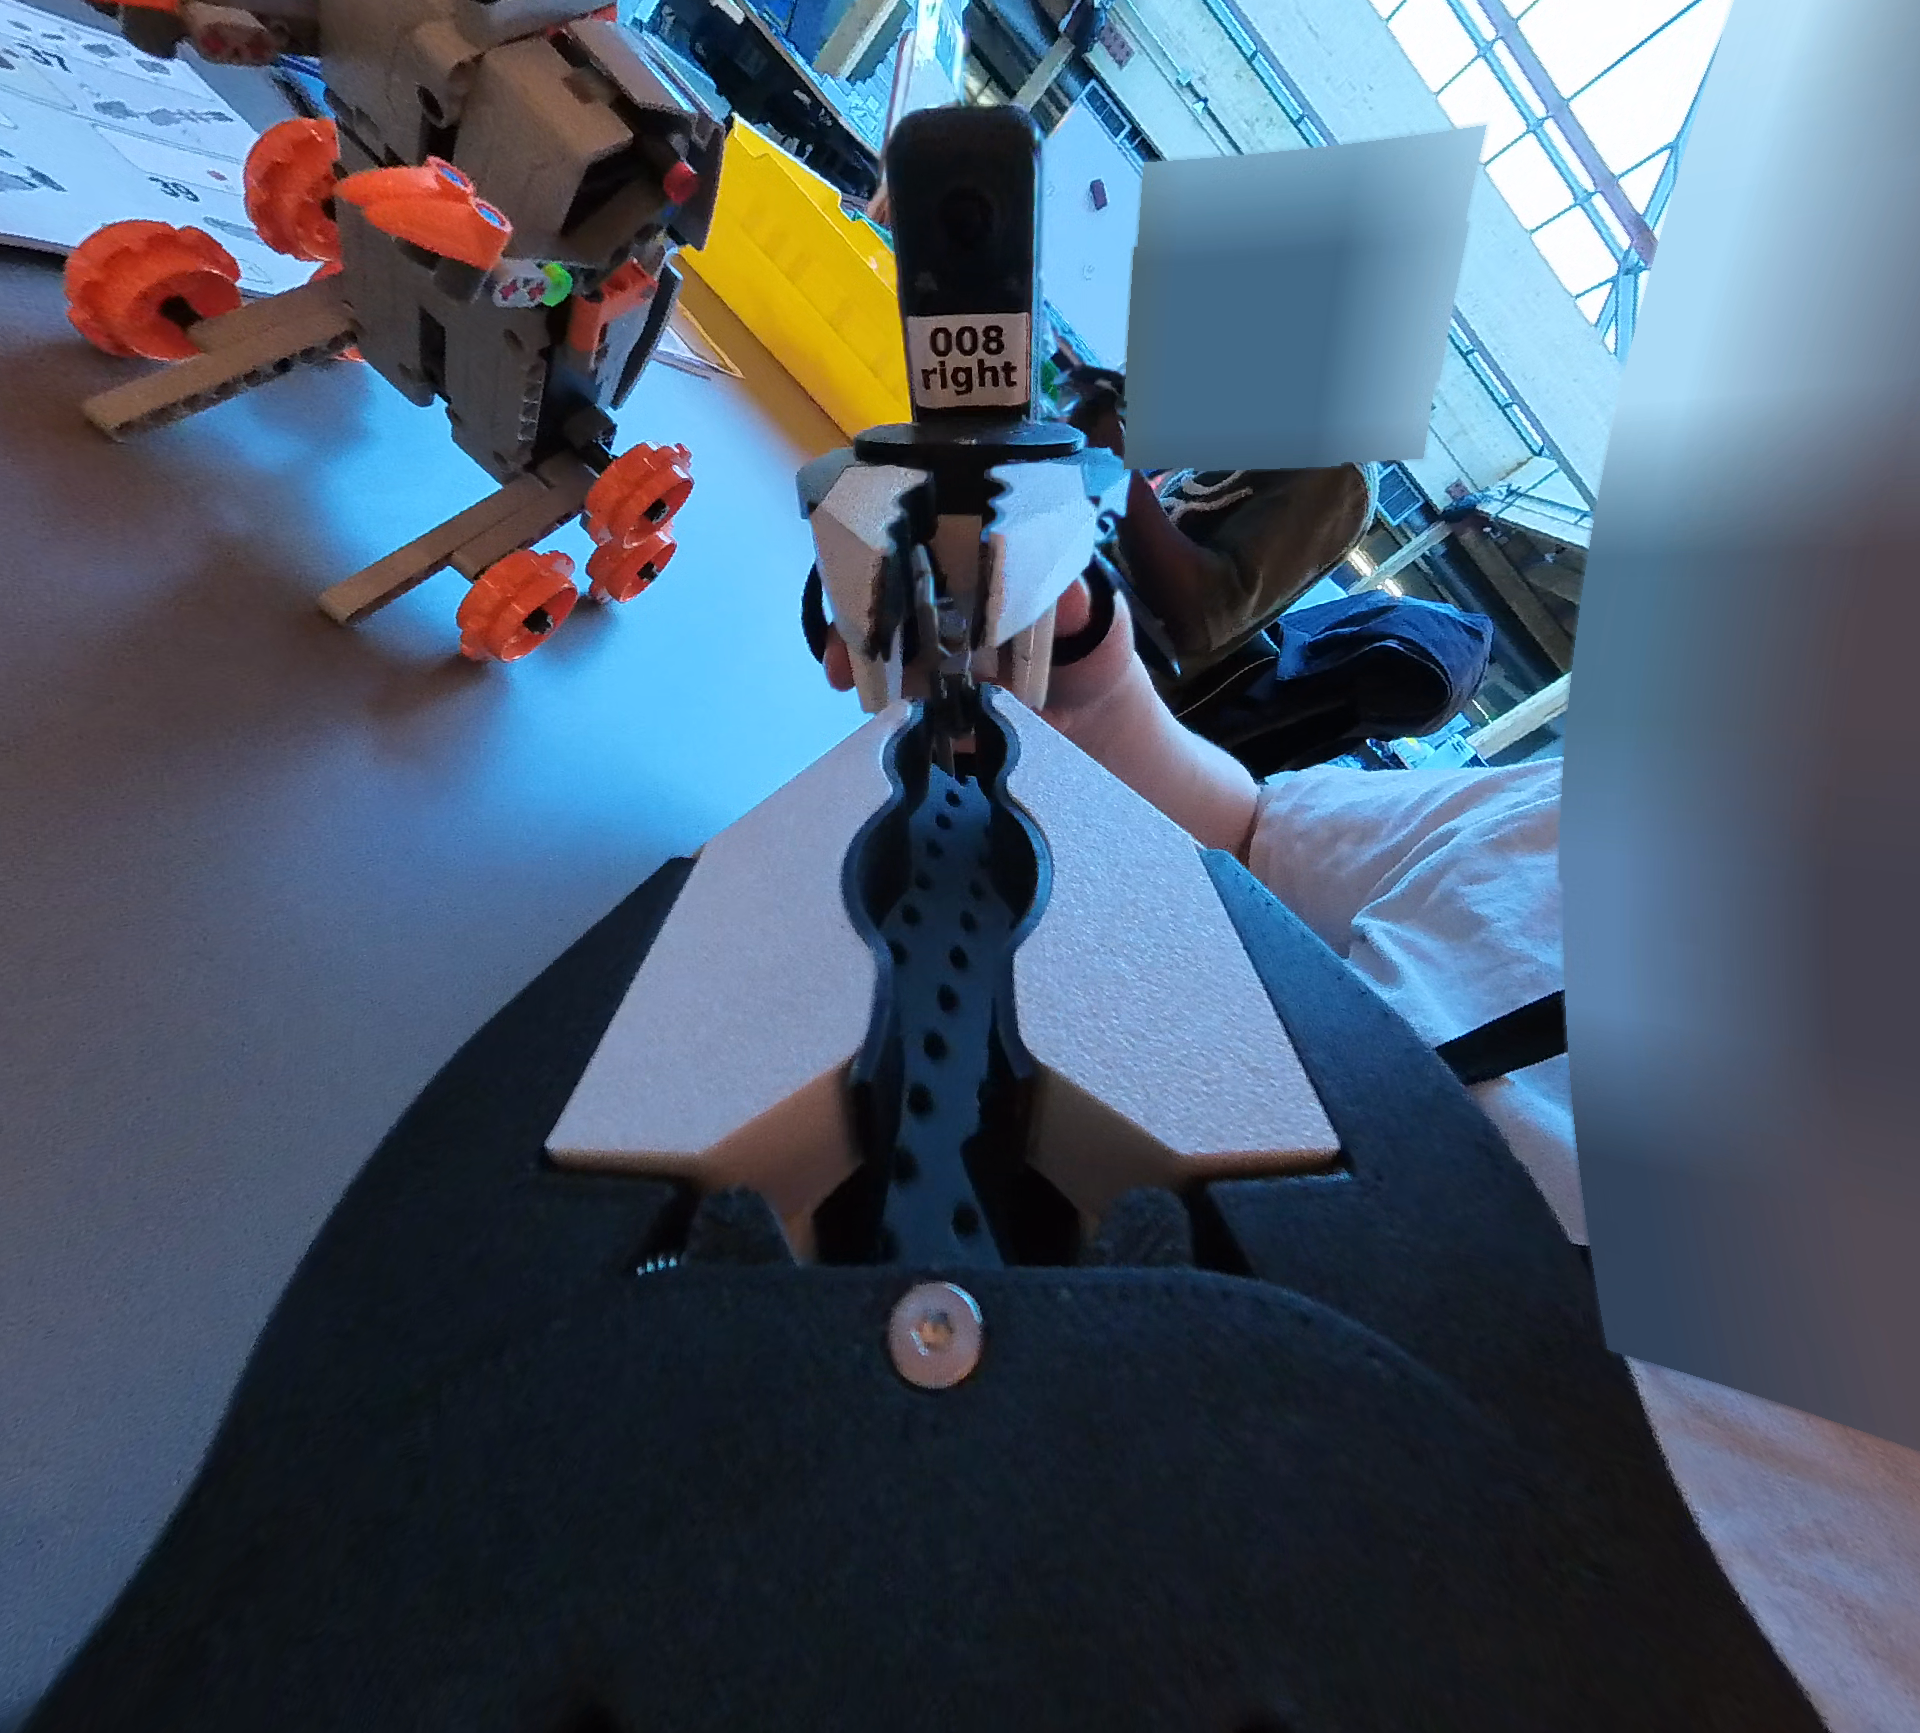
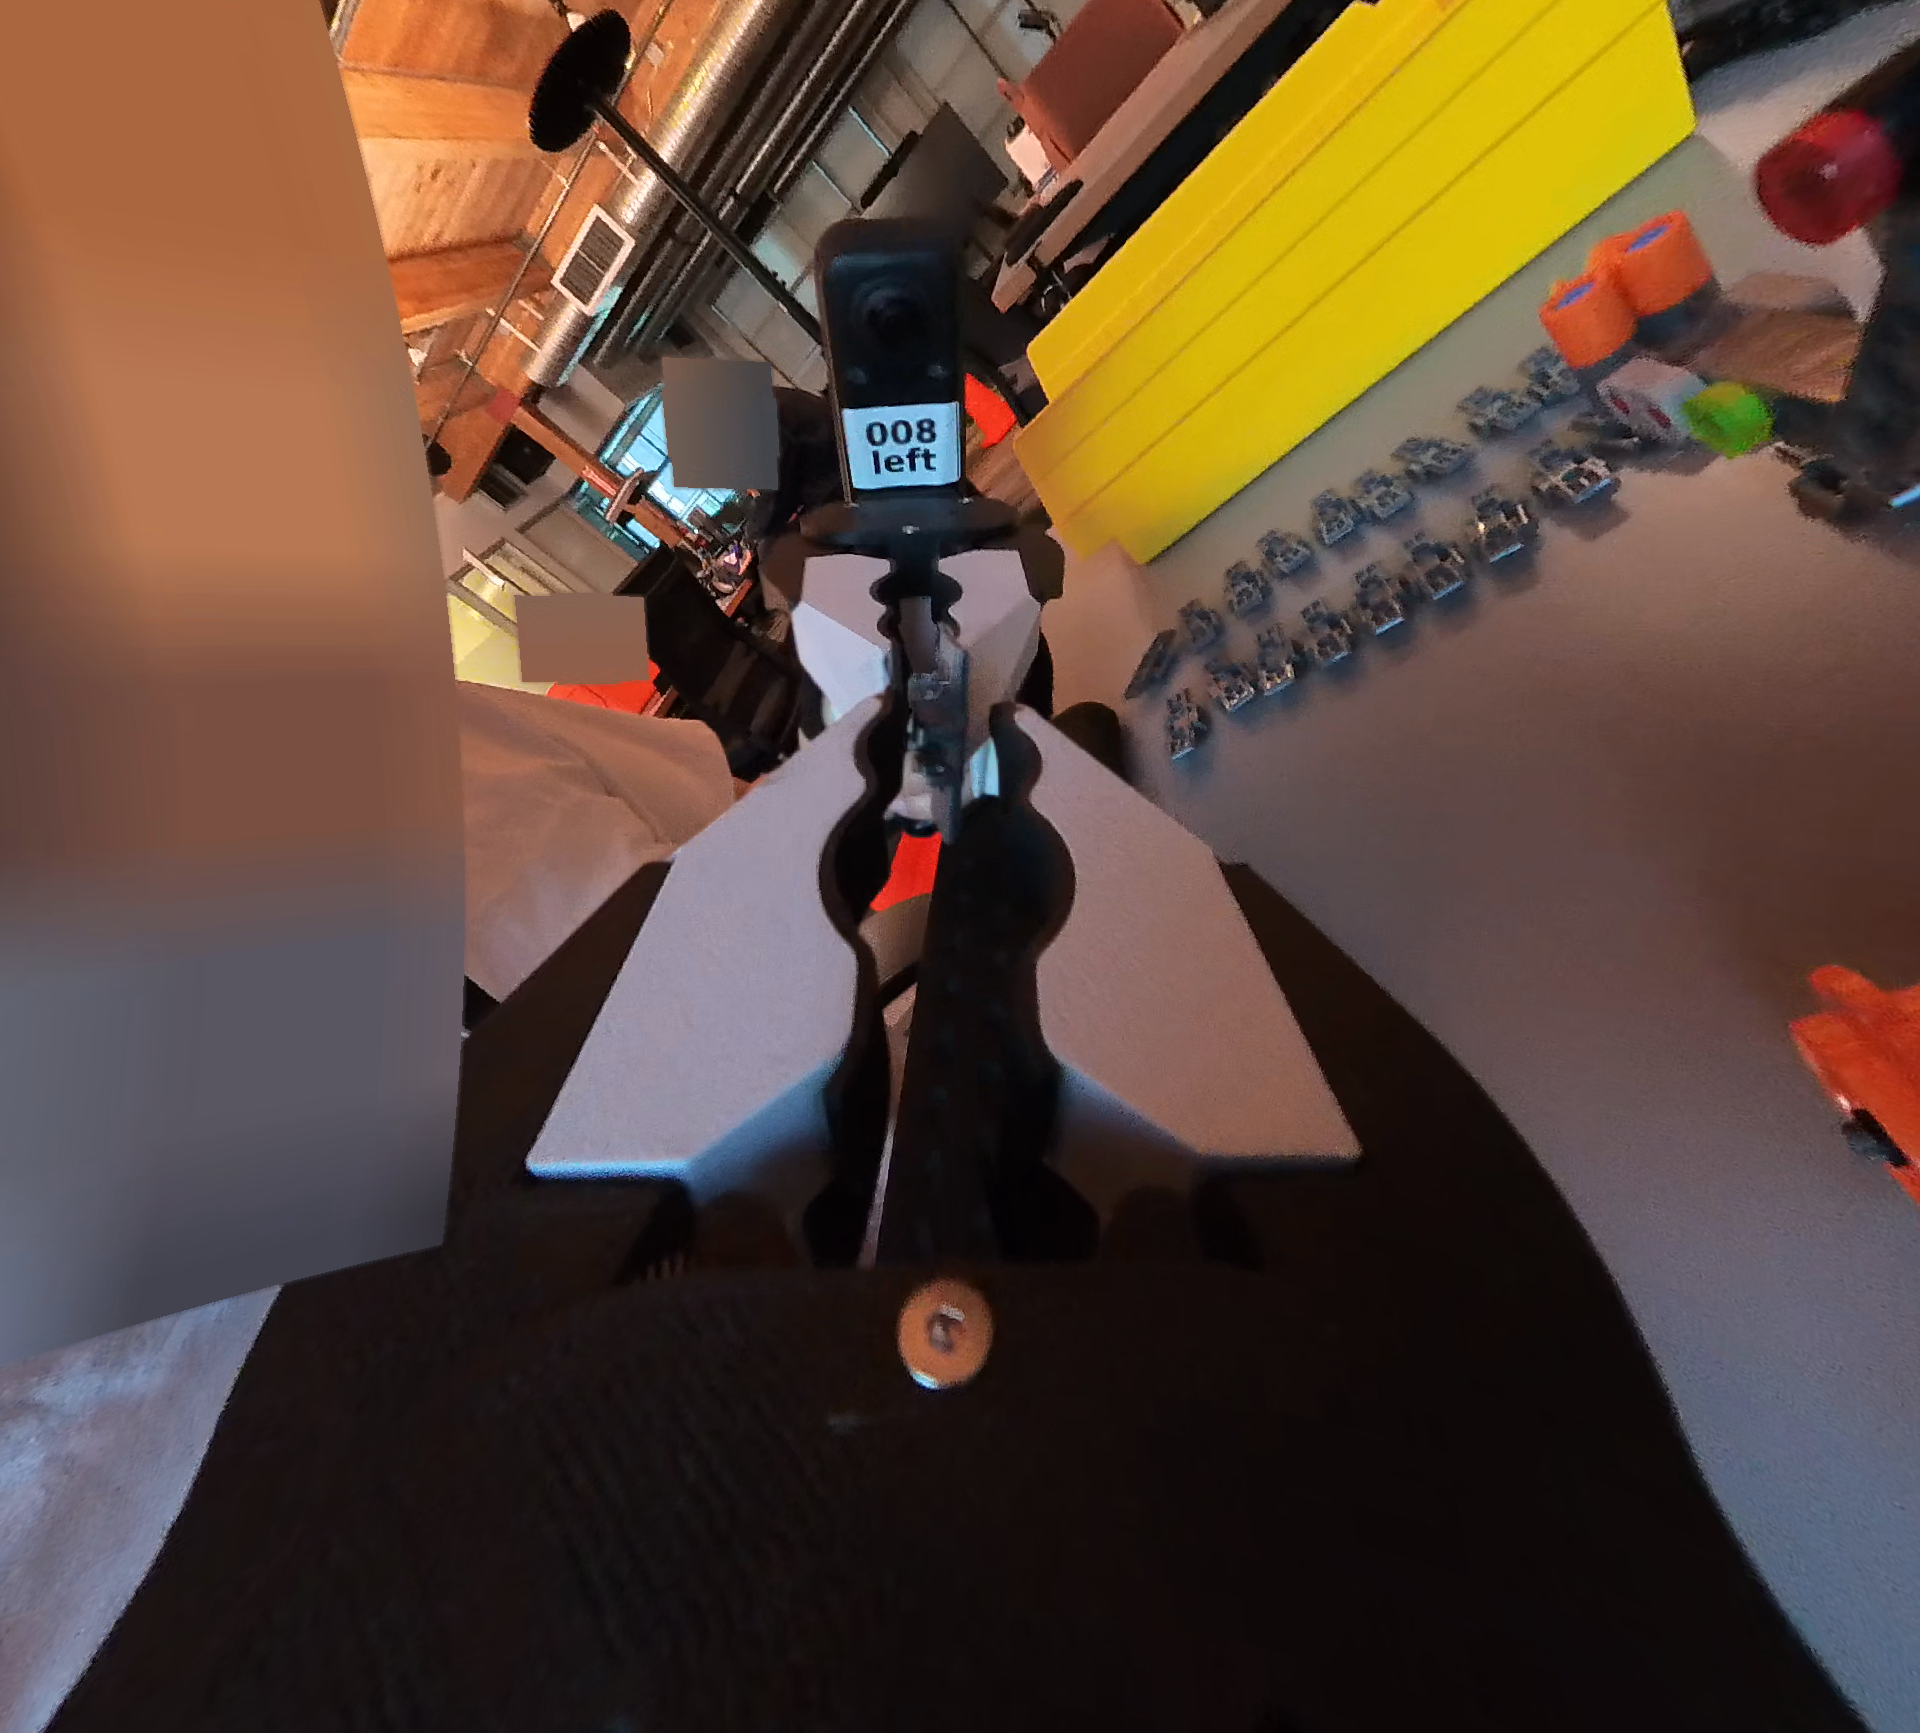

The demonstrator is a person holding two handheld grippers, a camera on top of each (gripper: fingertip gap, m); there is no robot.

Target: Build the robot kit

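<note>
a grey bench (image 1: 312,852) carries a brick model (image 1: 468,229) with orange wheels; behind the model stands a yellow bin (image 2: 1403,229). the left gripper (image 1: 951,727) and right gripper (image 2: 940,748) meet tip to tip beside the model, each with jaws clamped on one end of a black perforated beam (image 1: 940,1008).

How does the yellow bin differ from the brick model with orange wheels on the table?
The yellow bin is one plain piece in a single colour; the brick model is built from many grey and tan parts with orange wheels. The bin rests on flat walls, while the model stands on thin beams with wheels. Both sit on the grey table.
</note>
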